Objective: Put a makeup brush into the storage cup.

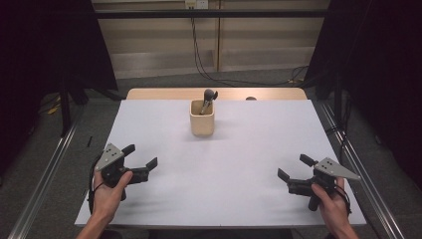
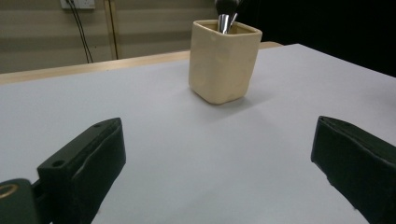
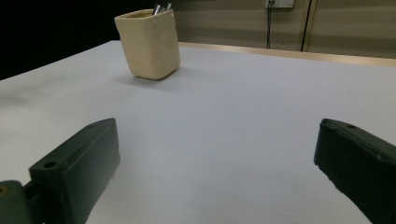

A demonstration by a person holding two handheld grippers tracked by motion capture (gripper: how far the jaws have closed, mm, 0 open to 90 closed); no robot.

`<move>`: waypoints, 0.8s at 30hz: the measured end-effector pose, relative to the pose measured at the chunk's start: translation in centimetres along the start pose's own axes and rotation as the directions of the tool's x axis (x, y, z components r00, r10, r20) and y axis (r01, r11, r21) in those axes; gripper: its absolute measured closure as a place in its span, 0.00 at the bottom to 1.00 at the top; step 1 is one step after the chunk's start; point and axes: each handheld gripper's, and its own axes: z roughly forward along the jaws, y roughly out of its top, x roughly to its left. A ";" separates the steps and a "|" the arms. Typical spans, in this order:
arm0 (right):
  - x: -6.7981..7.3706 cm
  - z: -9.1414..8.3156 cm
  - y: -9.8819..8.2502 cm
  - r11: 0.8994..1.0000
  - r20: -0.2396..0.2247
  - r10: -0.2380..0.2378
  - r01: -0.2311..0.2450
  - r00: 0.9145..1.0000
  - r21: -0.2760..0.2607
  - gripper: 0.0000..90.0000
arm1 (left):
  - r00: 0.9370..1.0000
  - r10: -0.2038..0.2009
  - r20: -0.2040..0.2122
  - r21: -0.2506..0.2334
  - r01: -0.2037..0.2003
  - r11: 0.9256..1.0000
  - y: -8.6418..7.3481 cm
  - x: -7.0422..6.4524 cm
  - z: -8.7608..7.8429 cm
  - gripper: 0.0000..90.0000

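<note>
- Table (image 1: 219, 169): a white top with a wooden strip along its far edge; both grippers sit at the near end, one toward each side.
- Cup (image 1: 202, 118): a cream, square-sided holder standing upright near the far middle of the table, well apart from both grippers. In the left gripper view the cup (image 2: 224, 60) sits ahead and slightly right of centre; in the right gripper view the cup (image 3: 148, 44) sits ahead at upper left.
- Brush (image 1: 208, 99): a makeup brush standing in the cup, tilted, its dark bristle head up above the rim. Its metal ferrule (image 2: 225, 22) shows above the rim in the left gripper view.
- Left gripper (image 1: 141, 158): held in the person's left hand (image 1: 110, 186) near the left front of the table, jaws spread wide with nothing between them, pointing inward.
- Right gripper (image 1: 294, 168): held in the right hand (image 1: 332, 199) near the right front, jaws likewise spread wide with bare table between them.
</note>
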 end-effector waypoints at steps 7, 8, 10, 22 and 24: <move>0.0 -0.1 0.0 1.000 0.001 0.001 -0.001 1.000 -0.002 0.00 | 1.000 0.008 -0.004 -0.010 -0.008 1.000 -0.5 -0.8 -1.2 0.03; 0.0 -0.1 0.0 1.000 0.002 0.000 0.000 1.000 -0.002 0.00 | 1.000 0.012 -0.002 -0.011 -0.012 1.000 -0.7 -0.9 -1.4 0.03; 0.0 -0.2 0.0 1.000 0.004 -0.002 0.002 1.000 -0.002 0.00 | 1.000 0.014 -0.007 -0.008 -0.014 1.000 -0.9 -1.0 -1.6 0.03; 0.0 -0.3 0.0 1.000 -0.001 -0.004 0.004 1.000 0.001 0.00 | 0.999 0.022 -0.040 -0.003 -0.022 1.000 -2.2 -0.8 -3.1 0.03; -0.1 -0.3 -0.1 1.000 0.001 -0.004 0.004 1.000 0.004 0.00 | 0.999 0.023 -0.032 -0.004 -0.023 1.000 -2.1 -0.9 -3.3 0.03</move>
